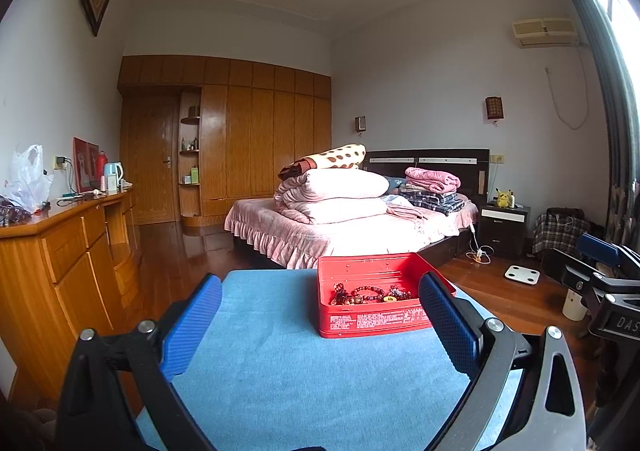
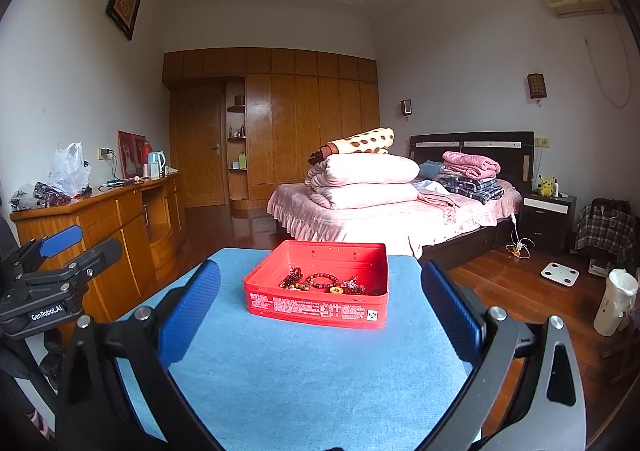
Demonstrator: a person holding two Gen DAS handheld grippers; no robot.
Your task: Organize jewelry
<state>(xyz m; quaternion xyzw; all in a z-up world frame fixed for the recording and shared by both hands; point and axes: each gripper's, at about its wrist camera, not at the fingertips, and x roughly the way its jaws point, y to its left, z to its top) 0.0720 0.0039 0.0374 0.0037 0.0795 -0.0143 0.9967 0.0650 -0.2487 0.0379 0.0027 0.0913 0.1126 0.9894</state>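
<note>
A red tin box point(image 1: 372, 321) point(image 2: 320, 307) stands on the blue cloth-covered table point(image 1: 280, 371) point(image 2: 304, 371) near its far edge. Inside lie several beaded bracelets point(image 1: 368, 294) point(image 2: 324, 282), red and brown, and a small orange round piece point(image 2: 337, 290). My left gripper point(image 1: 320, 315) is open and empty, held above the table in front of the box. My right gripper point(image 2: 320, 303) is open and empty, also short of the box. Each gripper shows at the edge of the other's view: the right one point(image 1: 596, 271), the left one point(image 2: 52, 263).
A wooden dresser point(image 1: 72, 251) point(image 2: 120, 219) stands left of the table. A bed with folded quilts point(image 1: 344, 203) point(image 2: 380, 191) lies beyond it. A white scale point(image 2: 560, 274) and a white bin point(image 2: 614, 301) sit on the wood floor at right.
</note>
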